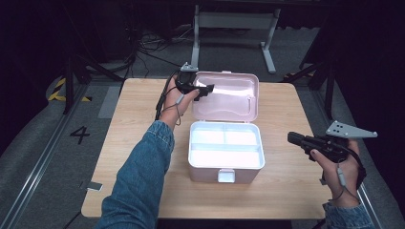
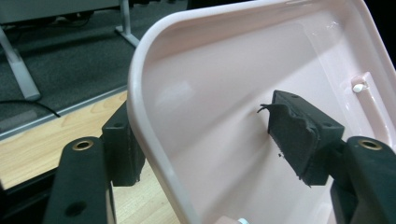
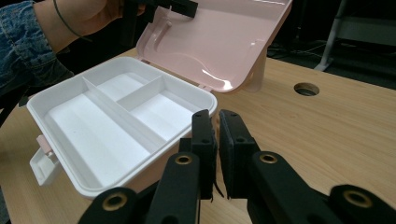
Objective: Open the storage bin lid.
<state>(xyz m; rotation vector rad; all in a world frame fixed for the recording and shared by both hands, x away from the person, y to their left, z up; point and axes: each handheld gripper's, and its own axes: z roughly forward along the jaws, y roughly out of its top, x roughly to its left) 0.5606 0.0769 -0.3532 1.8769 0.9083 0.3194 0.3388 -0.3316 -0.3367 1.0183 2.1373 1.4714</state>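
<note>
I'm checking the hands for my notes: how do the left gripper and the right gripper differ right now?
The left gripper is up at the pink lid, jaws apart on either side of its edge; the right gripper stays out beside the box, away from it. The left's jaws are open, while the right's are nearly shut on nothing. Both are black two-jaw tools held by hands in denim sleeves.

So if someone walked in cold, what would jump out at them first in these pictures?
Probably the pink box in the middle of the wooden table, with its white divided tray bare. Its lid stands raised at the back, and the left gripper has its open jaws on either side of the lid's edge. The right gripper hangs empty, jaws nearly together, to the box's right.
</note>
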